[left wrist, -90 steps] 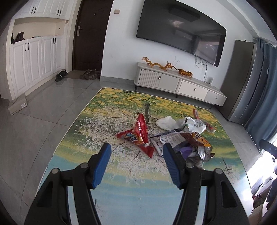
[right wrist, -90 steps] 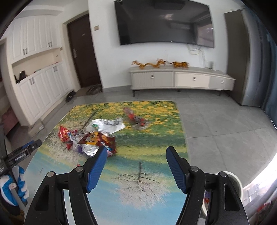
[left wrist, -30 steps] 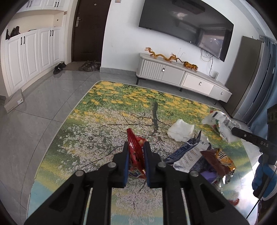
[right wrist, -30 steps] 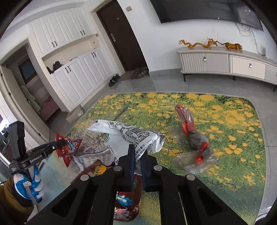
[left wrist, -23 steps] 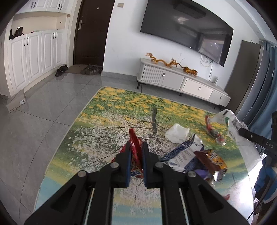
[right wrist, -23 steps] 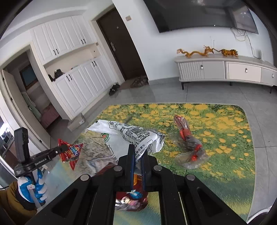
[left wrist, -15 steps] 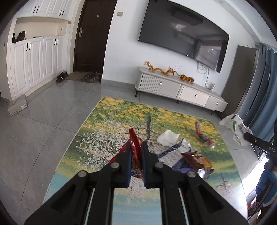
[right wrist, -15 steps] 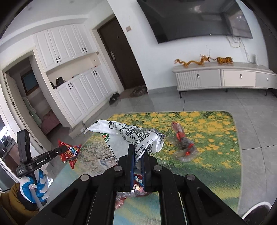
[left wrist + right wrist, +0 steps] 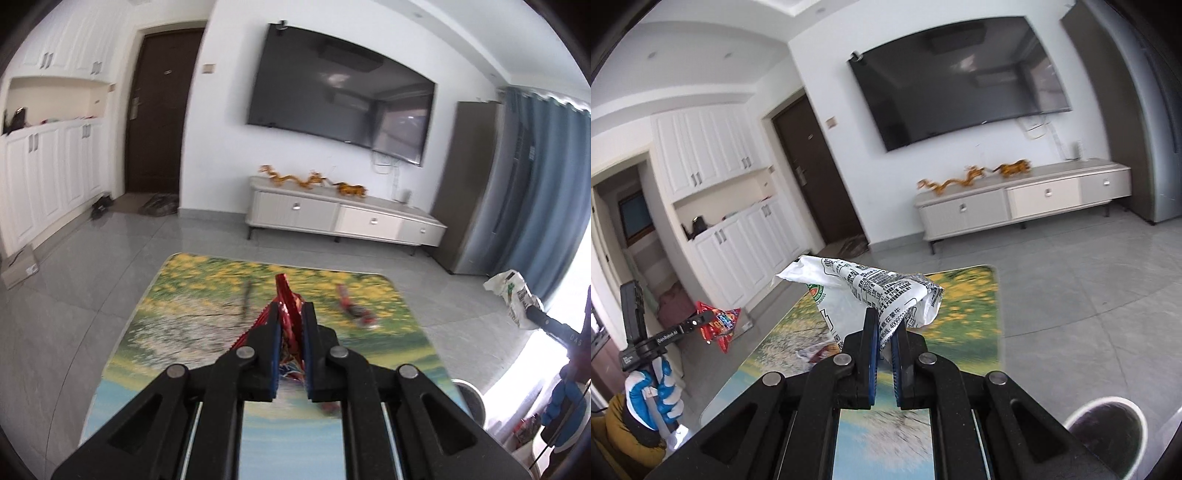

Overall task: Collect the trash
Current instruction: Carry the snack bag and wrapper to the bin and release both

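My left gripper point(image 9: 290, 312) is shut on a red snack wrapper point(image 9: 285, 300) and holds it well above the printed table point(image 9: 184, 317). The same wrapper point(image 9: 720, 323) shows at the left of the right wrist view, in the left gripper point(image 9: 701, 319). My right gripper point(image 9: 882, 323) is shut on a white printed plastic bag point(image 9: 882, 288), lifted high above the table point(image 9: 967, 306). That bag point(image 9: 511, 291) shows at the right edge of the left wrist view. A clear wrapper with red inside point(image 9: 354, 308) lies on the table.
A white-rimmed trash bin point(image 9: 1106, 428) stands on the floor at lower right, also seen in the left wrist view point(image 9: 471, 400). A TV cabinet point(image 9: 343, 218) and wall TV point(image 9: 340, 101) stand beyond the table. More wrappers point(image 9: 816, 354) lie under the right gripper.
Both grippers closed on their wrappers and lifted them off the table. Both have kept rising and the views have tilted up toward the far wall.
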A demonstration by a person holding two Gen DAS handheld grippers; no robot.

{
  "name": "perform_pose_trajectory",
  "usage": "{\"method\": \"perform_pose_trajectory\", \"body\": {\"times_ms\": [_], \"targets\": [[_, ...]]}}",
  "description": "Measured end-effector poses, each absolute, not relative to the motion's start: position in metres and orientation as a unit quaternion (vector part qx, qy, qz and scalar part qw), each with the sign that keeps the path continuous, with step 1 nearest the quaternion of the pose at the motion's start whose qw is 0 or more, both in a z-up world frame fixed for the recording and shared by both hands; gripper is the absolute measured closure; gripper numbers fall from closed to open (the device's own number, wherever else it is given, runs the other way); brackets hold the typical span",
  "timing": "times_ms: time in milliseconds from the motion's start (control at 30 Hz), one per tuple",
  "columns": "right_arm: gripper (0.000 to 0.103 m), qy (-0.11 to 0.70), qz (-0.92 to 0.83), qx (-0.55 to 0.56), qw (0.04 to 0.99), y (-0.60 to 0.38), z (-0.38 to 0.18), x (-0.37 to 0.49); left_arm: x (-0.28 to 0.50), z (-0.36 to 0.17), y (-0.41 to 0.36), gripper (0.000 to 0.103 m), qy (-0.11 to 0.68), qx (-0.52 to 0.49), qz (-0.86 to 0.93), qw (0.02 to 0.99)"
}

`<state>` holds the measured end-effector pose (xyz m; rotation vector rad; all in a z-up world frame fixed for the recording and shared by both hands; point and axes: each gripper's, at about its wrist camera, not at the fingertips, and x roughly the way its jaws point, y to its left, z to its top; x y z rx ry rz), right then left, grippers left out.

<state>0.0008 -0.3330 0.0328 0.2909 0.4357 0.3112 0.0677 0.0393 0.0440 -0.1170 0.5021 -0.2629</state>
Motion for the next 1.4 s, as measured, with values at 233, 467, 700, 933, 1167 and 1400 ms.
{"method": "perform_pose_trajectory", "body": {"times_ms": [233, 467, 700, 933, 1167, 1400], "targets": [[0.096, 0.195, 0.083, 0.180, 0.961, -0.404, 0.022, -0.058, 0.061, 0.059, -0.069, 0.094, 0.257, -0.022, -0.216, 0.942], [0.096, 0.190, 0.005, 0.221, 0.957, -0.473, -0.003, -0.103, 0.051, 0.053, -0.190, 0.094, 0.269, 0.034, -0.301, 0.914], [0.096, 0.223, -0.059, 0.264, 0.937, -0.523, -0.044, -0.111, 0.053, 0.024, -0.303, 0.094, 0.299, 0.084, -0.367, 0.877], [0.096, 0.278, -0.095, 0.295, 0.909, -0.556, -0.094, -0.094, 0.070, -0.020, -0.394, 0.094, 0.337, 0.119, -0.400, 0.844], [0.095, 0.314, -0.119, 0.314, 0.888, -0.576, -0.130, -0.075, 0.082, -0.063, -0.444, 0.092, 0.365, 0.138, -0.407, 0.826], [0.091, 0.338, -0.131, 0.328, 0.872, -0.587, -0.154, -0.058, 0.091, -0.093, -0.475, 0.064, 0.383, 0.150, -0.408, 0.815]]}}
